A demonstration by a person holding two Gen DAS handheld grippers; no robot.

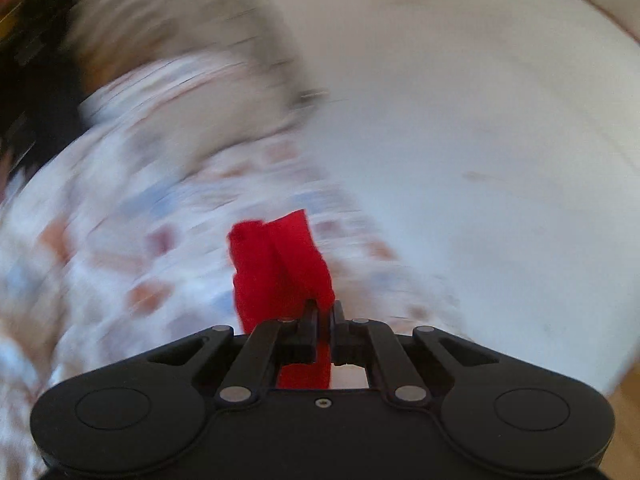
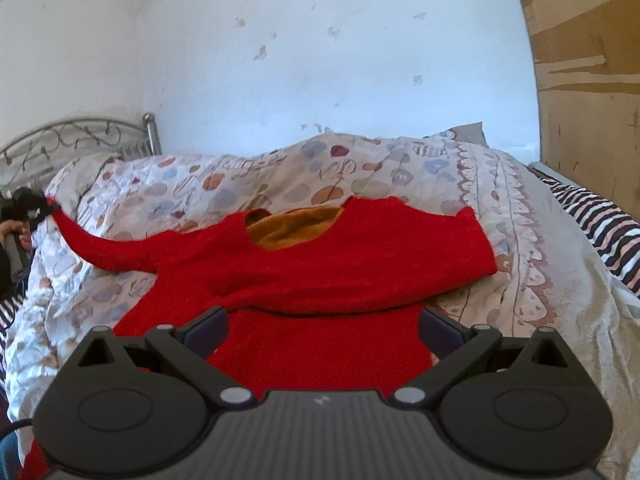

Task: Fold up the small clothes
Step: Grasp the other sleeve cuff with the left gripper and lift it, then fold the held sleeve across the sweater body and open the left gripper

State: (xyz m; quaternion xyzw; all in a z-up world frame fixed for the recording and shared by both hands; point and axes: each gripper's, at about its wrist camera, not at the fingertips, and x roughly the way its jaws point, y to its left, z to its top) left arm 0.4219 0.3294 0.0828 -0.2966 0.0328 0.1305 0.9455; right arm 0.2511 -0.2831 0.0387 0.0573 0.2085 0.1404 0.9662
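A small red sweater (image 2: pixel 320 264) with a tan lining at the neck lies spread on the patterned bedspread (image 2: pixel 500 216). One sleeve lies folded across its front. The other sleeve (image 2: pixel 96 248) is stretched out to the left. My left gripper (image 1: pixel 322 312) is shut on the red sleeve end (image 1: pixel 280 264); it also shows at the far left of the right wrist view (image 2: pixel 36 204). The left wrist view is motion-blurred. My right gripper (image 2: pixel 322 332) is open, jaws wide apart, just above the sweater's lower body, holding nothing.
A metal headboard (image 2: pixel 80 136) stands at the back left against a white wall (image 2: pixel 320 60). A wooden panel (image 2: pixel 588 60) is at the right. A striped cloth (image 2: pixel 600 224) lies at the bed's right edge.
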